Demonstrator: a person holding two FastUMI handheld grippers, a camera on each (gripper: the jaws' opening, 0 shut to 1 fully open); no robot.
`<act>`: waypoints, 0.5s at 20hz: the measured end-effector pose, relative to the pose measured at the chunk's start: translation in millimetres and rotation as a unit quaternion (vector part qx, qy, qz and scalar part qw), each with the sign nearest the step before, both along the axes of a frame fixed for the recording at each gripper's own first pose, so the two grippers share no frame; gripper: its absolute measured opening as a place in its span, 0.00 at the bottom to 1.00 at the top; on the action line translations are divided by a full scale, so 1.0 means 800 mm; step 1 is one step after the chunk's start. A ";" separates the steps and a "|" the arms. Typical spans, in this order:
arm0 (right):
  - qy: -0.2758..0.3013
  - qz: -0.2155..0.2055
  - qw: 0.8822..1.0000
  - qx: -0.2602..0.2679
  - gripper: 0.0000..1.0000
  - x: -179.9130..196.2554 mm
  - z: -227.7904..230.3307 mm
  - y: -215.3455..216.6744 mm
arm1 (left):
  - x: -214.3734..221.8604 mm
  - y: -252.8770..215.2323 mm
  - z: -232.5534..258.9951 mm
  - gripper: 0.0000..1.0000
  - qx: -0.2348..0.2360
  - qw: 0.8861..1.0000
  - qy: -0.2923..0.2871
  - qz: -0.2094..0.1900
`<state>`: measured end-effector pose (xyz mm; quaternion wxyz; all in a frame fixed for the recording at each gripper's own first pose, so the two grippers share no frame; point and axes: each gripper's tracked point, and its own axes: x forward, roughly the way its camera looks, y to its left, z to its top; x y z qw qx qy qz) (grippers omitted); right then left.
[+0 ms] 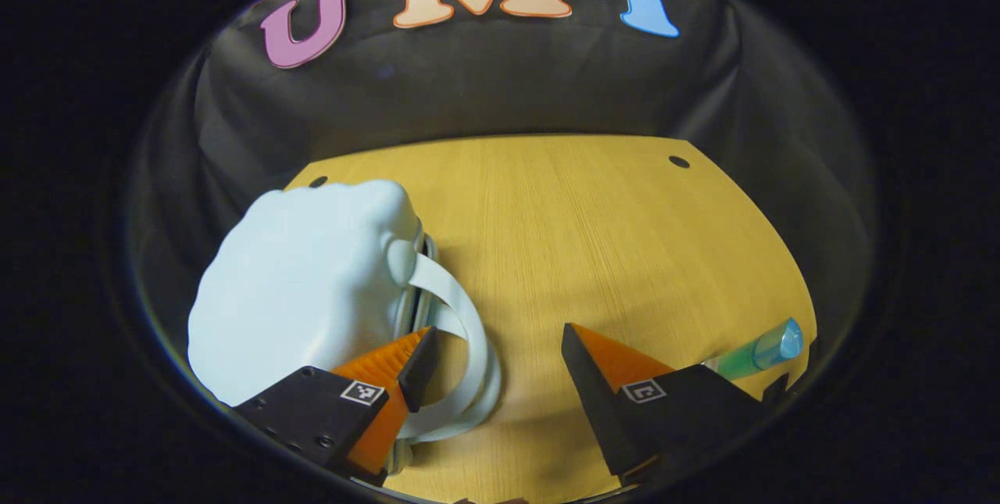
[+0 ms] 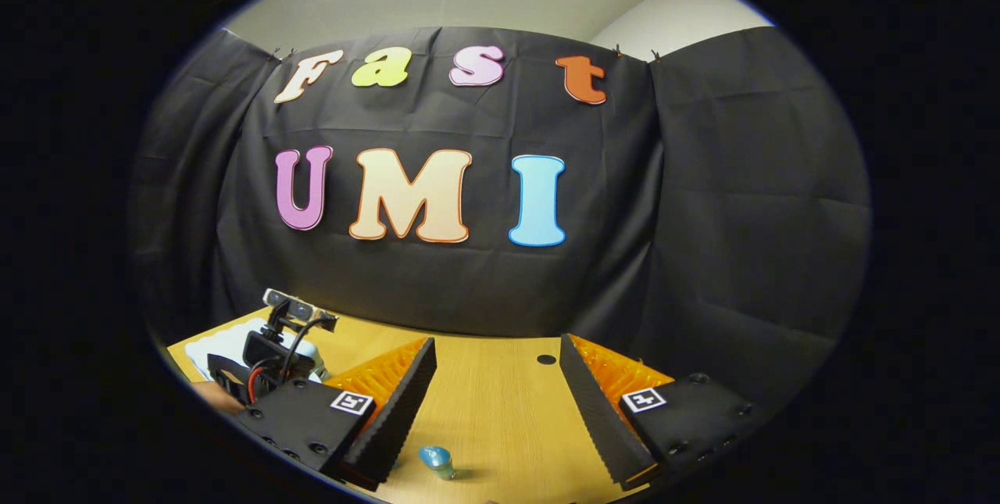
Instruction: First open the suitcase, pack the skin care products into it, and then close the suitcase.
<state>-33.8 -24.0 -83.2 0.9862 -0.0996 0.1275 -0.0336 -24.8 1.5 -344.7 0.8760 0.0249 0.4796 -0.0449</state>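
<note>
Pale-blue, the closed hard-shell suitcase (image 1: 301,285) lies on the wooden surface (image 1: 609,238), its white handle (image 1: 461,332) looping just beside the spread left gripper (image 1: 492,348). A teal tube (image 1: 762,349) lies partly hidden behind that gripper's finger. The right gripper (image 2: 496,363) hangs spread above the tube.

Suitcase shut; one skin care tube outside it.
Pale blue suitcase (image 1: 301,285) lies closed at 9 o'clock, white handle (image 1: 461,316) facing centre; green-blue tube (image 1: 758,352) lies flat at 4 o'clock.

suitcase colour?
Pale blue-white suitcase, with a white handle; clearest in the left gripper view.
</note>
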 end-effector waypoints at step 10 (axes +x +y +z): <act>0.013 0.004 1.000 0.006 0.99 -0.010 -0.012 -0.005 | -0.003 0.024 -0.031 0.14 0.004 0.998 0.060 -0.005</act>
